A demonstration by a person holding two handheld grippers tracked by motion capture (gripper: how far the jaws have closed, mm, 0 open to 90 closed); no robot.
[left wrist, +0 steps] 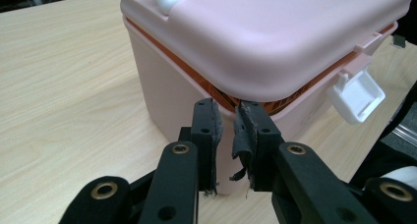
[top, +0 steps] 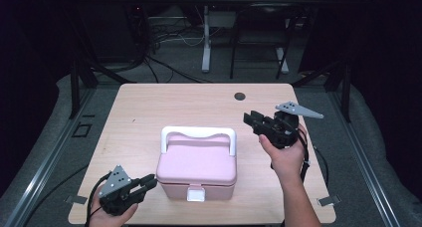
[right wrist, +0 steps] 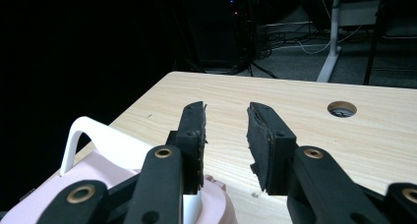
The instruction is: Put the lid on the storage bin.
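A pink lidded box (top: 196,165) with a white handle (top: 198,132) and a white front latch (top: 196,193) stands at the table's front middle. My left gripper (top: 148,182) sits low at its front left corner. In the left gripper view the jaws (left wrist: 227,117) are only narrowly parted, tips just at the corner under the lid's rim, with nothing between the pads. The box (left wrist: 275,42) shows an orange seam under its lid, and its latch (left wrist: 358,96) hangs to the right. My right gripper (top: 250,118) hovers right of the handle (right wrist: 81,133), open (right wrist: 225,121) and empty.
The wooden table (top: 164,102) has a round cable hole (top: 240,96) at the back right, also in the right gripper view (right wrist: 342,108). Beyond the far edge are a white desk leg (top: 205,38), dark frames and floor cables. Bare tabletop lies behind the box.
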